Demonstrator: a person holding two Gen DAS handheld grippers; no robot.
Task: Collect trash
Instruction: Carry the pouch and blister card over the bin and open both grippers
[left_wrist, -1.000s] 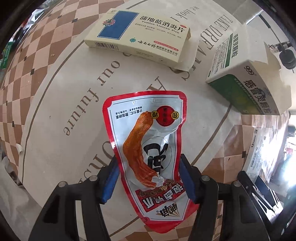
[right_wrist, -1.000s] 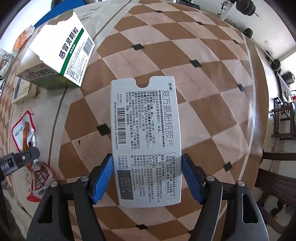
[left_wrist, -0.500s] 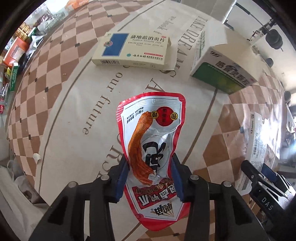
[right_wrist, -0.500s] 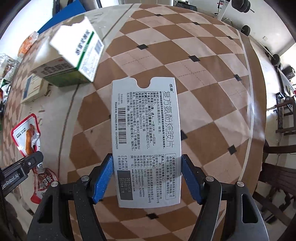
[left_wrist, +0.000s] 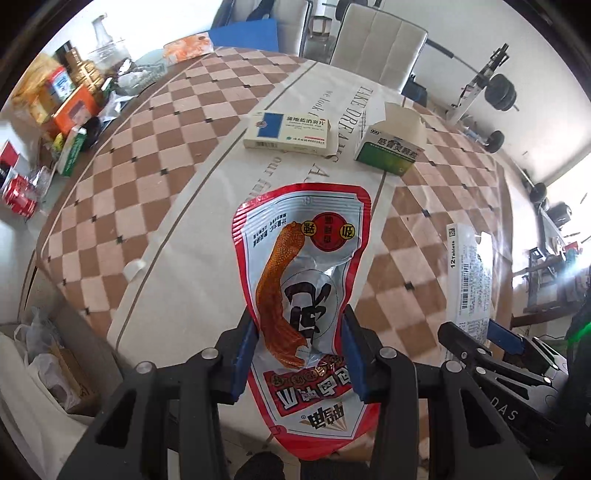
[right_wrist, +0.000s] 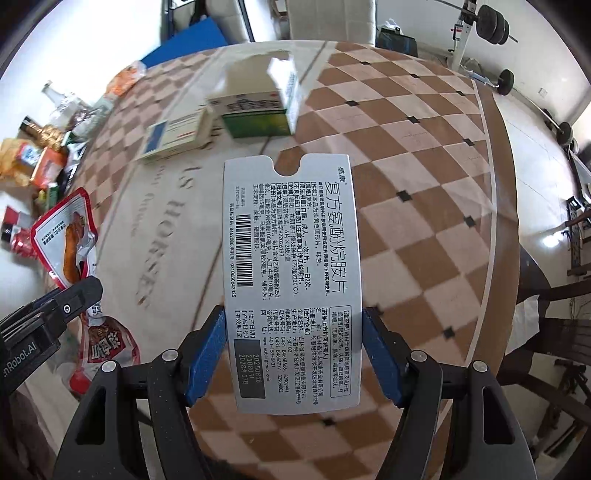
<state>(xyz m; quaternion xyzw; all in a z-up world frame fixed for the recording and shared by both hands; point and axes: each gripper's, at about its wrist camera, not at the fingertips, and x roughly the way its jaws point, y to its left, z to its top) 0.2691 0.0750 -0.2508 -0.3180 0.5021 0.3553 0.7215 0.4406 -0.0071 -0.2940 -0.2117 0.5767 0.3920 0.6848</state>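
Note:
A red and silver snack pouch (left_wrist: 303, 280) with an orange chicken-foot picture hangs above the table, and my left gripper (left_wrist: 299, 332) is shut on its lower half. The same snack pouch (right_wrist: 70, 240) shows at the left of the right wrist view. My right gripper (right_wrist: 293, 332) is shut on a flat grey medicine box (right_wrist: 291, 266) printed with black text and a barcode, lifted off the table. That grey medicine box (left_wrist: 469, 277) appears edge-on at the right of the left wrist view. On the table lie a cream box with a blue panel (left_wrist: 288, 131) and a torn green and white box (left_wrist: 391, 146).
The checkered tablecloth (left_wrist: 147, 155) covers a round table. Cans, cartons and bottles (left_wrist: 55, 110) crowd its far left edge. A white chair (left_wrist: 376, 48) and barbell weights (left_wrist: 498, 92) stand beyond. A bin with plastic bags (left_wrist: 44, 362) sits low at the left.
Both grippers have risen from the table with their items, so the table looks farther away. The left jaws closed in on the pouch and pinched its sides.

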